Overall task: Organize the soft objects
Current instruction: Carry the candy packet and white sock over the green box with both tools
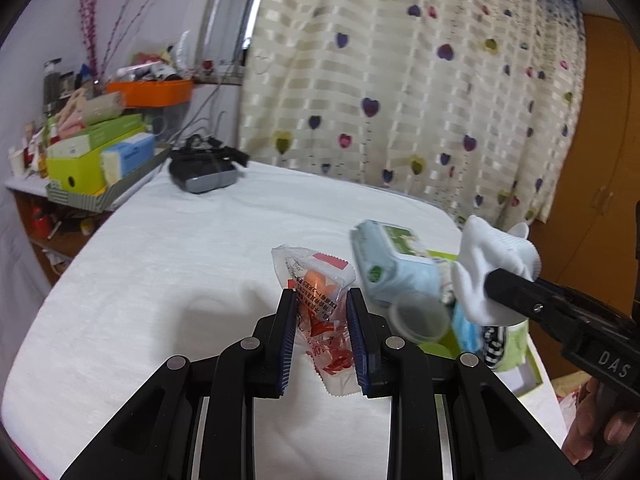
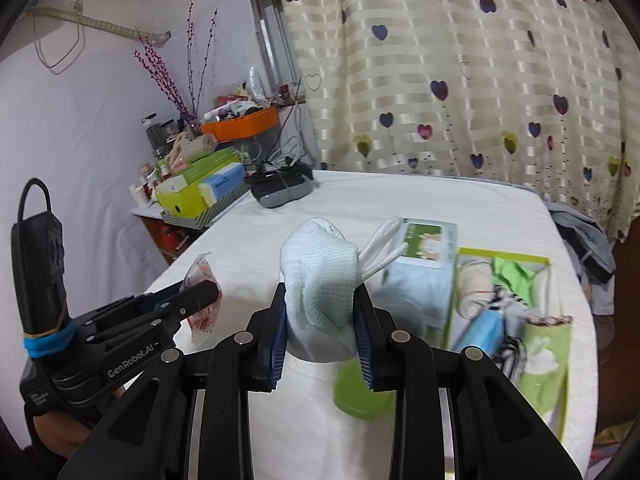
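The left gripper (image 1: 321, 308) has its fingers (image 1: 286, 336) partly closed, clamped on a clear packet (image 1: 320, 300) with red print, held above the white surface (image 1: 160, 280). To its right, the right gripper (image 2: 321, 320) has its fingers (image 2: 280, 336) clamped on a white sock (image 2: 320, 280), lifted near the green box (image 2: 548, 344) of soft things.

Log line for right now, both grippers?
left gripper: shut on snack packet | right gripper: shut on white sock | both above bed
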Available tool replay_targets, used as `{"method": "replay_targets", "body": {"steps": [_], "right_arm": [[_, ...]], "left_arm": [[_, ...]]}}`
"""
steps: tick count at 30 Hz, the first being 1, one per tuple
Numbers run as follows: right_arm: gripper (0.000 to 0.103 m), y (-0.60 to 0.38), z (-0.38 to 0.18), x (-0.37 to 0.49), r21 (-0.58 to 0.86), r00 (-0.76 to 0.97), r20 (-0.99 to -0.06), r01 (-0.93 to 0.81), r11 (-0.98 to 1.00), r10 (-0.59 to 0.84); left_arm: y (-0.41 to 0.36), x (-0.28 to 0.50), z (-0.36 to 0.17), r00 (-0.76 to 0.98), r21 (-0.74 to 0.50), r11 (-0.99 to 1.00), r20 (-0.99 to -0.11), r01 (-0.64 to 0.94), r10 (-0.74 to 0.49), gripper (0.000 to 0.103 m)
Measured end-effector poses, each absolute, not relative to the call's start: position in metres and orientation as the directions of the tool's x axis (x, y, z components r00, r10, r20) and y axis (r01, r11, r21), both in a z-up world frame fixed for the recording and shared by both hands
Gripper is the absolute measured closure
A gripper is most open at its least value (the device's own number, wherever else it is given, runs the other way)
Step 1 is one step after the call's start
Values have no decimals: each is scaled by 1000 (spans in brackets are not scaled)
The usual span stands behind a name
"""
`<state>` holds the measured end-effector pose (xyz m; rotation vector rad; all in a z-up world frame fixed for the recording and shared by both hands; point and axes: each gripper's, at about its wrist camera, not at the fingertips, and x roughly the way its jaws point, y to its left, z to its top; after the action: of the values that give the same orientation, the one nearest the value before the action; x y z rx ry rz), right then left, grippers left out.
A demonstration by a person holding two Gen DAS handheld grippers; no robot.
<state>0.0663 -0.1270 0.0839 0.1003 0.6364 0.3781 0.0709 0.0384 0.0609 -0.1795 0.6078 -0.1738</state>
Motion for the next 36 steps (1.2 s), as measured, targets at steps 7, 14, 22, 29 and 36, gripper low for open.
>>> {"method": "replay_targets", "body": {"steps": [7,14,22,29,36], "right_arm": [[72,-162,83,53,199,762,-553,-272,942,337],[72,-197,78,41,211,774,-556,-222,952,304],[72,-228,74,33,224,784,-557,-174,959,273],[72,-247,69,29,232,786,-564,-143,962,252],[72,-269,60,27,235,782,-581,-101,967,223]], "left_arm": [[-5,63,65,792,-212,958,-542,194,-280,79],[-46,57,66,769,-207,941,-542,268,-339,79],[-77,53,61,736,-213,921,-554,327,-390,79],[-97,53,57,714,-219,905,-558,365,-423,79],[-114,55,47,681,-238,883,-567,404,-464,79]]}}
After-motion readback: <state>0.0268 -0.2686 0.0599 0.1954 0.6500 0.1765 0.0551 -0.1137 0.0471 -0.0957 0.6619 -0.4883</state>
